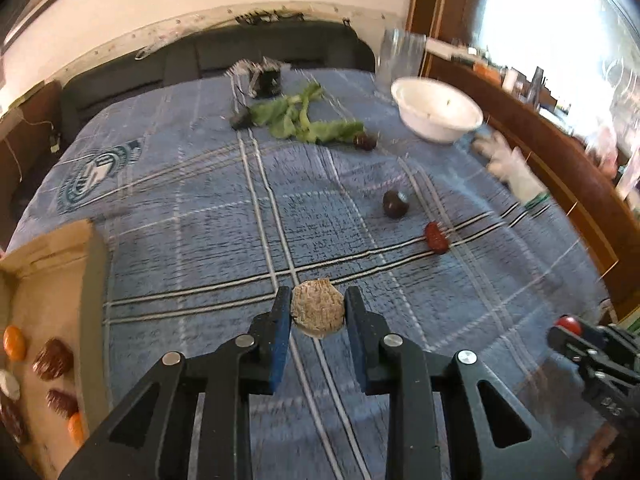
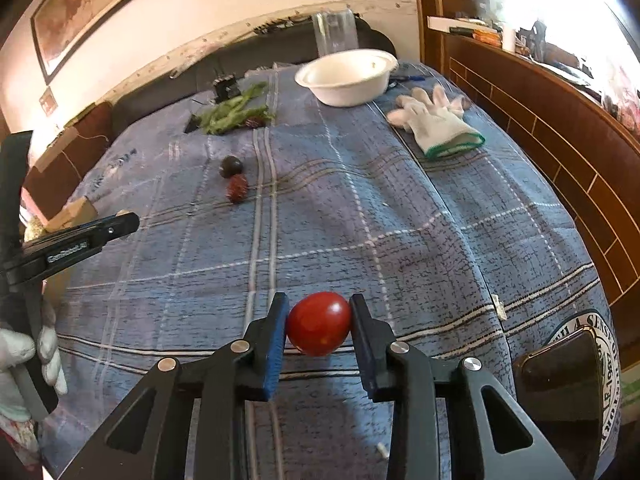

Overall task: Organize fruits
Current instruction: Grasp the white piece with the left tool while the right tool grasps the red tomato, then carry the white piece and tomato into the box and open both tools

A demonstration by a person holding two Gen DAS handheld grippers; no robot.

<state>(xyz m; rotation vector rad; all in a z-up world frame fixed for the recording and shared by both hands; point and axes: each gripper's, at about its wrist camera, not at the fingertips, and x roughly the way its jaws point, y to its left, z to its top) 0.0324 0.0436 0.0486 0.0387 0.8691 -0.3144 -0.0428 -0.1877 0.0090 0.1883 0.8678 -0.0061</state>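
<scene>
My left gripper (image 1: 318,312) is shut on a round tan, rough-skinned fruit (image 1: 318,314) and holds it above the blue plaid cloth (image 1: 200,240). My right gripper (image 2: 319,322) is shut on a red tomato (image 2: 319,323); it also shows at the right edge of the left wrist view (image 1: 568,326). On the cloth lie a dark round fruit (image 1: 395,204), a red oblong fruit (image 1: 437,237) and a dark red fruit (image 1: 365,141) beside green leaves (image 1: 304,118). A cardboard box (image 1: 52,280) at the left holds several orange and brown fruits.
A white bowl (image 2: 346,76) and a clear glass (image 2: 335,32) stand at the far side. A white work glove (image 2: 436,120) lies to the right. A small black object (image 1: 266,78) sits near the leaves. A dark phone (image 2: 560,392) lies at lower right. Wooden panelling borders the right.
</scene>
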